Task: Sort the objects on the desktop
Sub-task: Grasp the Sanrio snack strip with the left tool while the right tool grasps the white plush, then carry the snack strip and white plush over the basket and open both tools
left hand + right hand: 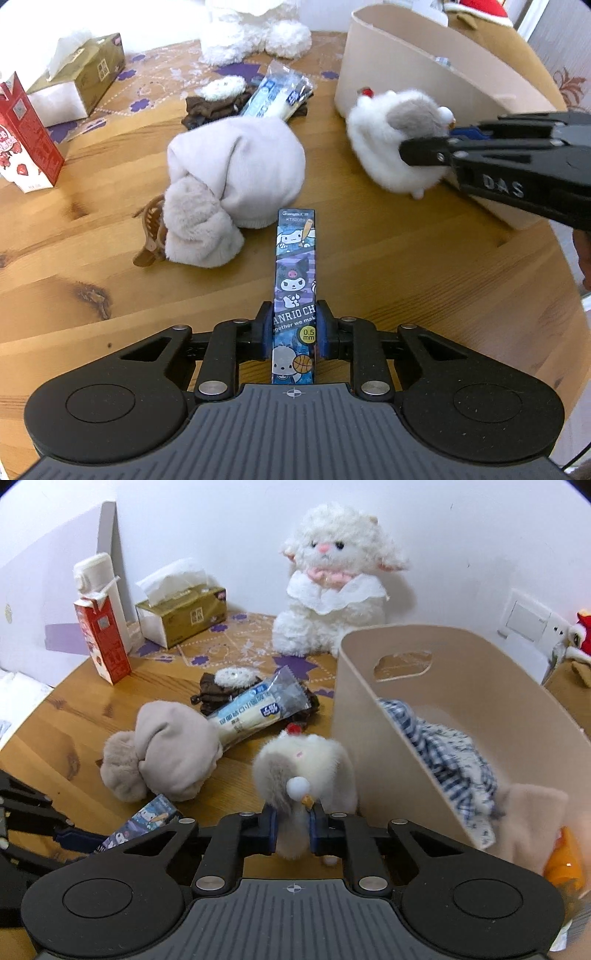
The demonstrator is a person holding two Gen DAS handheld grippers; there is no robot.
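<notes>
Beside the tall beige plastic bin (373,716) on the wooden table (388,266), your right gripper (293,830) pinched the soft, light white-and-grey plush chick (299,768) low down; it likely squashed. Your left gripper (293,334) clamped the stiff, slim cartoon-printed pen box (295,280) mid-length.

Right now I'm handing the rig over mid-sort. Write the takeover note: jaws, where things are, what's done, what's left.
Left gripper: jaws shut on the cartoon pen box, its far end pointing at the beige hat.
Right gripper: jaws shut on the small plush chicken, right beside the beige bin.
Done: checked cloth and a cream fabric piece are in the bin.
Left on the wooden table: hat, snack packet, brown cloth, hair claw, plus both held items to place.
</notes>
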